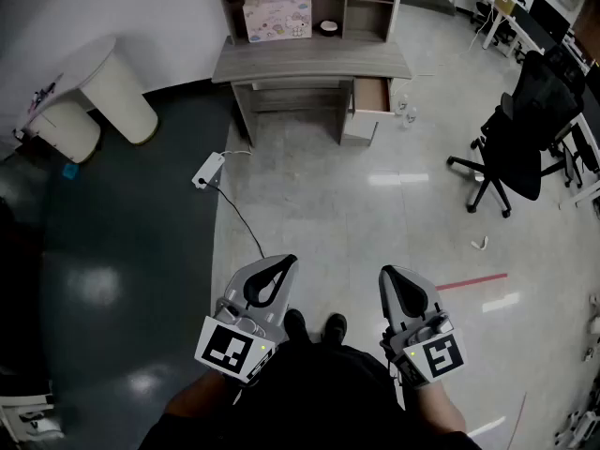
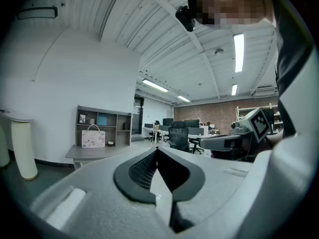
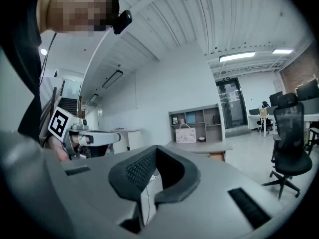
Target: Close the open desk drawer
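Note:
A grey desk [image 1: 309,61] stands far ahead across the floor, with a shelf unit on top. Its right-hand drawer [image 1: 372,95] is pulled out, showing a brown inside. Both grippers are held low and close to the person's body, well short of the desk. My left gripper [image 1: 284,262] has its jaw tips together with nothing between them. My right gripper [image 1: 388,274] is likewise shut and empty. The left gripper view shows the desk [image 2: 92,152] small at the left, beyond the left gripper [image 2: 157,149]. In the right gripper view, the desk [image 3: 199,147] and drawer [image 3: 218,156] lie past the right gripper [image 3: 156,148].
A black office chair [image 1: 520,129] stands to the right of the desk. A white power strip [image 1: 208,170] with a black cable lies on the floor to the left. Two white cylindrical stands [image 1: 117,87] are at the far left. A pink bag [image 1: 277,15] sits on the desk.

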Available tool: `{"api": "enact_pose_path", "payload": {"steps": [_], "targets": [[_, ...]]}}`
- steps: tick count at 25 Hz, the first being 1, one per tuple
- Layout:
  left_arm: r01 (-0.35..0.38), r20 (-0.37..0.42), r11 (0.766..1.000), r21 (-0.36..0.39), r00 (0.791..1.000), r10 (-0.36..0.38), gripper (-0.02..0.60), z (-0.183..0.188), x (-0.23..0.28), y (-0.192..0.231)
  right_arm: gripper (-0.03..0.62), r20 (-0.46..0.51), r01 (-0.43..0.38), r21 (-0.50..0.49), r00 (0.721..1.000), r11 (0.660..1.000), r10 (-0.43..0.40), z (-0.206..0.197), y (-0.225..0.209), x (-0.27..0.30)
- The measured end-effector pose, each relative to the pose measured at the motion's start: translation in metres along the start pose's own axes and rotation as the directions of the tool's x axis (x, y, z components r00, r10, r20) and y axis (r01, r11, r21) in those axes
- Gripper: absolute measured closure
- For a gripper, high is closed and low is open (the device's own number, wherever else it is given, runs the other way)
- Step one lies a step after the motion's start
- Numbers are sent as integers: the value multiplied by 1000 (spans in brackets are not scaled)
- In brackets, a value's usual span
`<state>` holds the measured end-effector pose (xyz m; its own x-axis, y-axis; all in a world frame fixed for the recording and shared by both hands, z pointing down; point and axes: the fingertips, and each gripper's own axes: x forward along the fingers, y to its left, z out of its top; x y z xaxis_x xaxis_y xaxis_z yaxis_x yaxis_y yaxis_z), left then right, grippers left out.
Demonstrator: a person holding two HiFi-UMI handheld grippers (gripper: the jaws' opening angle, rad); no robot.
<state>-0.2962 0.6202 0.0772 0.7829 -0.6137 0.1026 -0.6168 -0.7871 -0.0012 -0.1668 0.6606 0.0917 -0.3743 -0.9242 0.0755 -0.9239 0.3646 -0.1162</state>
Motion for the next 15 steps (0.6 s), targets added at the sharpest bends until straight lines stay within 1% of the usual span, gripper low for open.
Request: {"api": "enact_pose_path", "payload": {"steps": [8, 11, 15], "targets": [[6, -10, 1000, -5, 1000, -6, 574, 1, 4, -15, 583, 8, 2, 4, 1000, 1000, -2, 2, -6, -11], [13, -9, 1000, 9, 1000, -13, 574, 2, 9, -21, 583, 11, 2, 15, 1000, 1000, -2, 1, -11, -16], [15, -4, 1000, 20, 1000, -15, 574, 5, 20, -34, 583, 39, -32, 57, 999, 998, 30, 4, -20, -29]]}}
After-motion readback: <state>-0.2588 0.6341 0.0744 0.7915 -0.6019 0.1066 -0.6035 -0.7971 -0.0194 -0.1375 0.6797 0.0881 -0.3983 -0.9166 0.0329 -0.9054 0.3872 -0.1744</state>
